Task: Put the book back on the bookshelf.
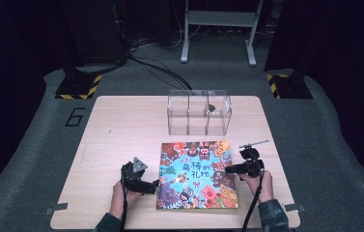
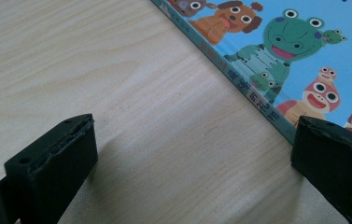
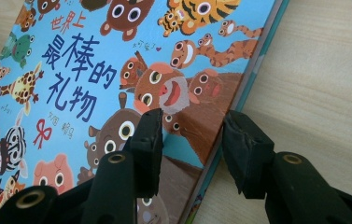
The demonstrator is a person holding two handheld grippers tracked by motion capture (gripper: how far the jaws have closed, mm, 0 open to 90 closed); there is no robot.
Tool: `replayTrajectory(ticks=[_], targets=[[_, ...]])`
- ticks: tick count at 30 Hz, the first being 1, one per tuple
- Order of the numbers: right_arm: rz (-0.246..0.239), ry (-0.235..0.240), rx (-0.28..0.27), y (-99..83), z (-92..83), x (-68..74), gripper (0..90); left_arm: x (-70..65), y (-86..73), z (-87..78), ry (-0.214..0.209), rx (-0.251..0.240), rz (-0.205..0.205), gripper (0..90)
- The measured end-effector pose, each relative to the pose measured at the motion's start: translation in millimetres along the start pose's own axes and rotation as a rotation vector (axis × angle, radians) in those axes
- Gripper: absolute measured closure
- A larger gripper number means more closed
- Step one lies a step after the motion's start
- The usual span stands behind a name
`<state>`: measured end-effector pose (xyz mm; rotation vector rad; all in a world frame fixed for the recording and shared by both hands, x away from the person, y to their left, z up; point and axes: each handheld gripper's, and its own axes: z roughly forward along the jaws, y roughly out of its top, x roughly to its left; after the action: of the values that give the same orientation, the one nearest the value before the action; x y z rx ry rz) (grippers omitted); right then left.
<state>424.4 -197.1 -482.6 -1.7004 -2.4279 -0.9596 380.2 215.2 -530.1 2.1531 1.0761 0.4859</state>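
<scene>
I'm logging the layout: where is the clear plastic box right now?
In the high view, the clear box stands at the table's far middle, just beyond the picture book.

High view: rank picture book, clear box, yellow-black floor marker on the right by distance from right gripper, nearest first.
From the right gripper:
1. Picture book, at its jaws, table centre.
2. Clear box, beyond the book, at the table's far edge.
3. Yellow-black floor marker, on the floor past the far right corner.

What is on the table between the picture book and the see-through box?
Nothing. In the high view, only bare wooden table lies between the picture book and the clear box.
</scene>
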Motion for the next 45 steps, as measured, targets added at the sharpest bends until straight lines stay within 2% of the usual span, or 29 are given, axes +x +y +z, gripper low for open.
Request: replayTrajectory(ticks=[6,7,9,10,14,29,37,45], targets=[[-0.003,-0.007,-0.005,2.0,-5.8,5.0,58.2,0.0,0.0,0.0,0.0,0.0,0.0,0.2],[-0.029,-0.015,-0.021,2.8,-7.7,6.6,58.2,0.0,-0.1,-0.1,0.0,0.0,0.0,0.3],[-0.032,-0.012,-0.034,2.8,-11.7,8.6,58.4,-0.1,-0.1,-0.1,0.001,-0.001,0.0,0.4],[-0.009,-0.01,-0.031,3.0,-14.1,11.1,58.6,-0.1,-0.1,-0.1,0.001,-0.001,0.0,0.4],[-0.021,-0.005,-0.048,3.5,-18.0,12.7,58.7,-0.1,-0.2,-0.1,0.001,-0.002,-0.001,0.4],[-0.021,0.05,-0.082,7.3,-27.2,13.1,58.6,0.3,0.2,-0.8,-0.005,0.008,0.002,0.5],[-0.025,0.077,-0.095,12.0,-33.3,16.5,58.6,0.2,0.1,-0.8,-0.005,0.006,0.001,0.7],[-0.035,0.1,-0.097,19.7,-32.4,22.6,57.9,-0.2,-0.3,-0.2,-0.002,-0.004,0.0,0.9]])
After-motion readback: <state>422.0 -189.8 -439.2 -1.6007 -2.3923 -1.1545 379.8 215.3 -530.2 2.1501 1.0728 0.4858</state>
